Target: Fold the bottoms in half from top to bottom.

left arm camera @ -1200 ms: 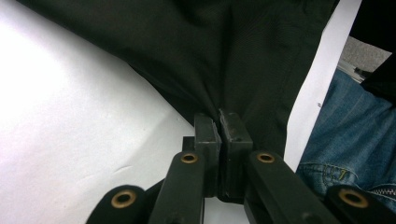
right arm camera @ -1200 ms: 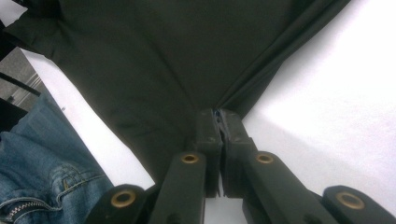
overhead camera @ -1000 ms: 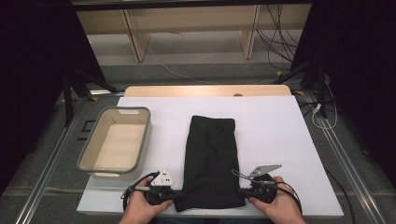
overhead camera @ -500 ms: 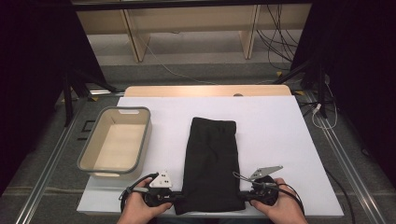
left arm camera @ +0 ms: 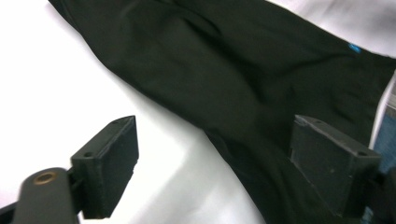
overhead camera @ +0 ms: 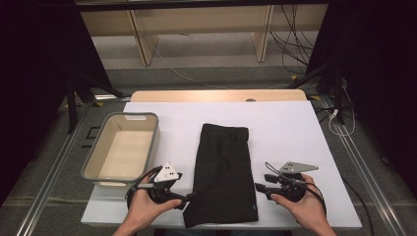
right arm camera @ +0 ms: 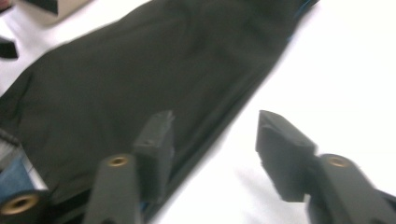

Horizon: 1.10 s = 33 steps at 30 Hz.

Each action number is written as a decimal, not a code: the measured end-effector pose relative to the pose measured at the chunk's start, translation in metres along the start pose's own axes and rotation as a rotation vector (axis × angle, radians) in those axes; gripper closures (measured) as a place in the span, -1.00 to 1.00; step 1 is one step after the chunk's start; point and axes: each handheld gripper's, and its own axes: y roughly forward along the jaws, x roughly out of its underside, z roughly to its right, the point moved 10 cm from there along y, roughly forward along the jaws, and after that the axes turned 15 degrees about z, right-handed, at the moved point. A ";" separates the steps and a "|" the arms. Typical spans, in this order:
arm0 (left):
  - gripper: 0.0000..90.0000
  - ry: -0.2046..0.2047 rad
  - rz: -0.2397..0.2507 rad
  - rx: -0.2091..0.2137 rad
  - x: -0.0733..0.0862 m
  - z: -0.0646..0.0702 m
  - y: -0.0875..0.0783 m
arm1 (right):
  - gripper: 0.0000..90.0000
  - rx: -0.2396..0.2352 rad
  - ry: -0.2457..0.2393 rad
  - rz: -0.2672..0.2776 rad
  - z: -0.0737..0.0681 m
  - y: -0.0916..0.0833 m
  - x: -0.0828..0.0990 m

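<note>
Release step: both tools, left tool [overhead camera: 189, 197] and right tool [overhead camera: 257, 187], have just been opened off the black garment [overhead camera: 222, 172]; regripping for a fold is judged next.

1. One black folded garment [overhead camera: 223, 174] lies on the worktop [overhead camera: 295, 132].
2. One grey-rimmed, beige tub [overhead camera: 123, 150] sits on the worktop.
3. Two hand-held grippers: the left hand-held gripper [overhead camera: 189, 197] and the right hand-held gripper [overhead camera: 259, 189].
4. Two hands, one on each hand-held gripper.
5. One white worktop.
</note>
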 end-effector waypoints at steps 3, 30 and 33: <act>-0.64 -0.010 0.007 -0.007 -0.008 -0.007 0.007 | -0.29 0.022 0.009 0.026 0.010 0.003 -0.006; -0.45 -0.072 -0.008 -0.191 -0.067 -0.092 0.109 | -0.50 0.126 0.073 0.064 0.080 0.075 -0.075; -0.44 -0.079 -0.004 -0.207 -0.071 -0.098 0.113 | -0.47 0.138 0.084 0.068 0.083 0.081 -0.080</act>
